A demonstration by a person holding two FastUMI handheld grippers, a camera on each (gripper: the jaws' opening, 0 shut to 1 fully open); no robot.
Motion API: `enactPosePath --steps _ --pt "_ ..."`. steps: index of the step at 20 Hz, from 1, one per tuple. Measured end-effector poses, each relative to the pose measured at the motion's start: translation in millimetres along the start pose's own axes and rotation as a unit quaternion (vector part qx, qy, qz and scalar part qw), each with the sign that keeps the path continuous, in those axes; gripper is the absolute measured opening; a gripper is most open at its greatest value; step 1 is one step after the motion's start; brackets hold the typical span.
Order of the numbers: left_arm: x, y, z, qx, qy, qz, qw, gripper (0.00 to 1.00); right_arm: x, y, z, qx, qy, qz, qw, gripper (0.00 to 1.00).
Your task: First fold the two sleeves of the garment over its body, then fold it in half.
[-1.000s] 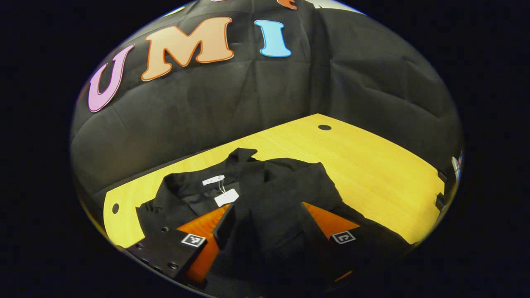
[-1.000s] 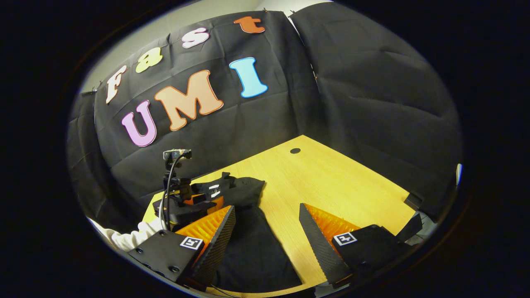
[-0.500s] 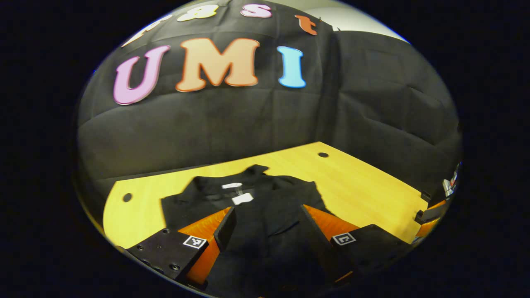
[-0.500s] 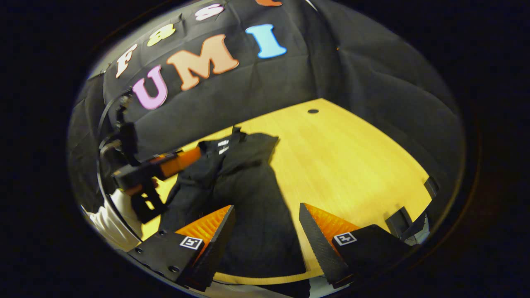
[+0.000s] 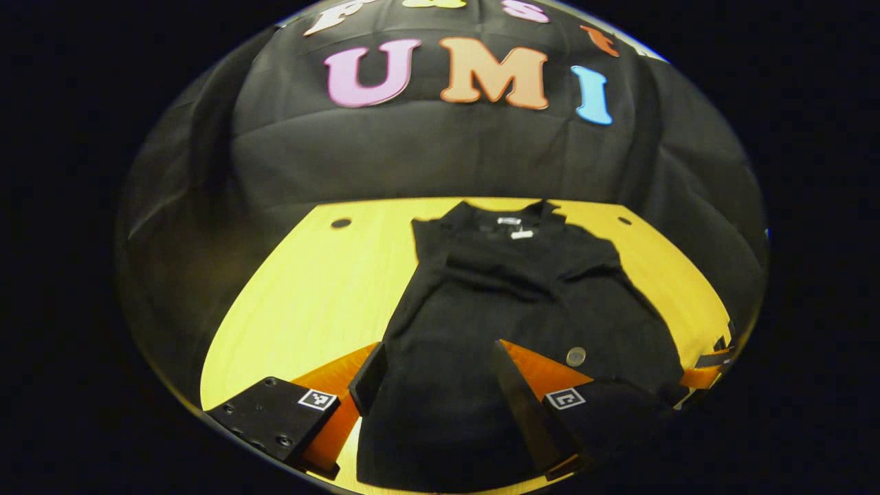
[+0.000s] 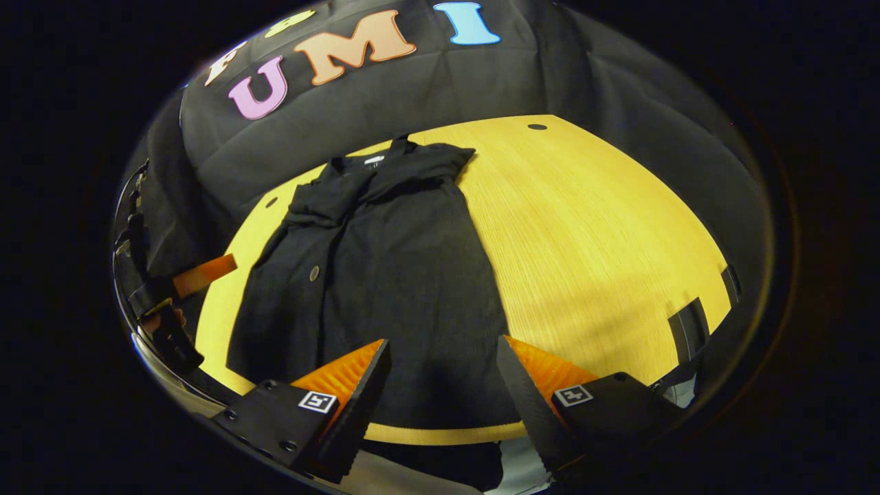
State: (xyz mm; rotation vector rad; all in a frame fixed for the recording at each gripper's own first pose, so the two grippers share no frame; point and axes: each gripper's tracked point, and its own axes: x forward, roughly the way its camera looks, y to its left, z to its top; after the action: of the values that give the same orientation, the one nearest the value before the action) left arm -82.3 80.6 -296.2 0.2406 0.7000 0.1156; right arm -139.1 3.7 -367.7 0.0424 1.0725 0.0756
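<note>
A black garment [image 5: 522,295] lies flat on the yellow table [image 5: 309,289], collar and white tags at the far end. Its sleeves lie folded across the upper body. My left gripper [image 5: 433,385] hovers open over the near left part of the hem, nothing between its fingers. In the right gripper view the same garment [image 6: 385,261] stretches away from me, and my right gripper [image 6: 443,385] stands open above the hem at the table's near edge. The left gripper [image 6: 185,282] shows at that view's left rim, the right gripper [image 5: 708,368] at the other view's right rim.
Bare tabletop [image 6: 598,234] spreads to the right of the garment. Round cable holes [image 5: 340,223] sit near the far corners. Black clamps [image 6: 687,320] grip the right table edge. The black cloth wall stands close behind the table.
Both grippers have drawn back from the collar end to the near hem and now look down the garment's length. The left fingers, earlier around a fold of cloth, now hold nothing.
</note>
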Motion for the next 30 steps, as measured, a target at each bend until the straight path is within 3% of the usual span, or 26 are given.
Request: enactPosePath --steps 2,3,4,5,7,9,11,13,14,17,26,28,30 --pt "-17.0 7.3 -28.6 -0.025 0.021 0.013 0.999 0.94 5.8 -2.3 -12.2 -0.017 0.016 -0.006 1.0 0.99" --pt "-26.0 10.1 -41.7 -0.035 0.031 0.019 0.999 0.94 8.0 -2.1 -16.5 -0.023 0.025 -0.008 0.999 0.94" --pt "-32.5 12.7 -52.8 -0.037 0.042 0.026 0.998 0.94 10.3 -1.4 -21.1 -0.03 0.034 -0.007 0.999 0.99" --pt "-38.5 17.2 -59.9 -0.037 0.044 0.033 0.998 0.94 13.2 -1.8 -26.2 -0.038 0.039 -0.006 0.998 0.94" --pt "-39.4 20.5 -67.0 -0.039 0.049 0.043 0.997 0.95 16.7 -3.5 -34.1 -0.058 0.052 -0.012 0.997 0.99" --pt "-44.1 17.1 -82.2 -0.041 0.059 0.043 0.996 0.95 18.6 -2.9 -32.5 -0.075 0.05 -0.016 0.996 0.94" --pt "-46.7 17.7 -91.6 -0.04 0.065 0.049 0.996 0.95 18.4 -3.1 -33.3 -0.087 0.053 -0.019 0.995 0.99" --pt "-48.5 19.7 -105.3 -0.044 0.077 0.055 0.995 0.95 18.5 -3.7 -34.5 -0.095 0.054 -0.023 0.994 0.94" --pt "-48.4 19.4 -113.5 -0.048 0.083 0.057 0.994 0.95 18.8 -4.4 -33.9 -0.103 0.055 -0.025 0.993 0.99" --pt "-48.9 21.3 -131.8 -0.06 0.106 0.064 0.99 0.95 18.6 -4.8 -36.1 -0.126 0.057 -0.031 0.99 0.99" --pt "-47.4 16.7 -129.1 -0.044 0.108 0.056 0.992 0.94 19.4 -2.7 -36.4 -0.118 0.051 -0.032 0.991 0.93" --pt "-47.7 17.6 -128.0 -0.039 0.108 0.048 0.992 0.88 20.0 1.9 -37.3 -0.122 0.054 -0.028 0.991 0.93" --pt "-46.7 14.9 -126.1 -0.033 0.108 0.039 0.993 0.81 20.2 9.2 -38.4 -0.126 0.054 -0.022 0.99 0.83"
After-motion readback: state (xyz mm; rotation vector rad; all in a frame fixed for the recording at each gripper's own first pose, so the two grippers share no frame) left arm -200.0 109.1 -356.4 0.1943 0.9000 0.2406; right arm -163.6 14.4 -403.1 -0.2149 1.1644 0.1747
